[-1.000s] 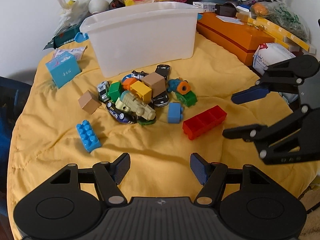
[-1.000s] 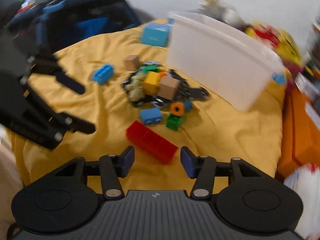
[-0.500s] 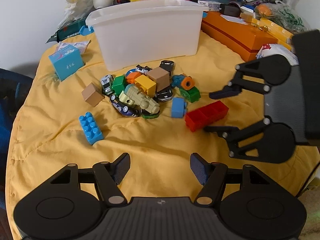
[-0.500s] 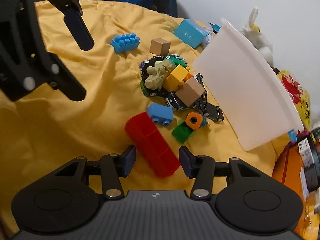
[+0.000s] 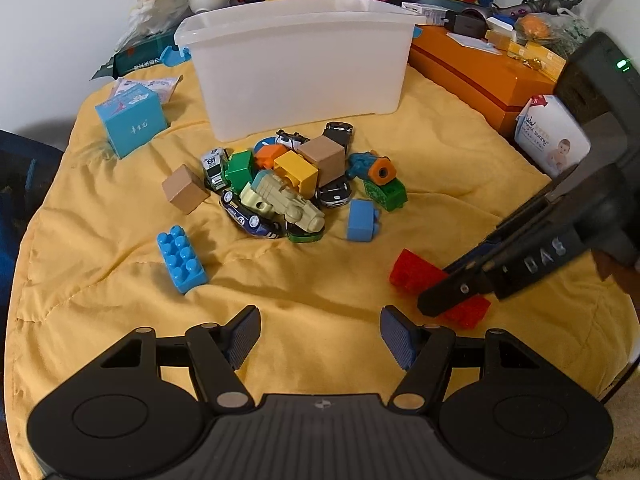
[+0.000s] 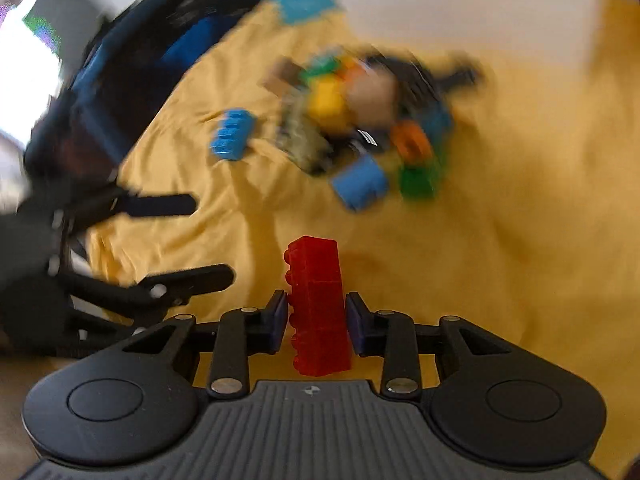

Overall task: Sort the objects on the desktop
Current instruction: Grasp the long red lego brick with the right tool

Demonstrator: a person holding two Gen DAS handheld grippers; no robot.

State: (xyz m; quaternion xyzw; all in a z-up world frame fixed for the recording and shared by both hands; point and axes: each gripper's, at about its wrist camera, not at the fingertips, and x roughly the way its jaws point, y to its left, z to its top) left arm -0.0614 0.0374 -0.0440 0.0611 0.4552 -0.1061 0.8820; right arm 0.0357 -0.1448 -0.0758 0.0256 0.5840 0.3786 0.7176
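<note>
A long red brick point(image 6: 318, 308) sits between my right gripper's point(image 6: 317, 326) pads, which press on both its sides. In the left wrist view the red brick point(image 5: 416, 272) lies on the yellow cloth, partly hidden by the right gripper point(image 5: 452, 288). My left gripper point(image 5: 318, 338) is open and empty, low over the cloth's front. A pile of toy cars and blocks point(image 5: 296, 184) lies mid-cloth, with a blue studded brick point(image 5: 182, 258) to its left and a small blue block point(image 5: 362, 220) to its right. A white bin point(image 5: 298, 76) stands behind the pile.
A light blue box point(image 5: 130, 122) and a brown cube point(image 5: 185, 189) sit at the left. An orange box point(image 5: 484, 72) and a white packet point(image 5: 552, 140) lie at the right. Clutter lines the back wall. A dark bag point(image 6: 120, 92) lies off the cloth's edge.
My right gripper has come down over the red brick and shut on it. The brick has shifted nearer and to the right. The left gripper has hardly moved.
</note>
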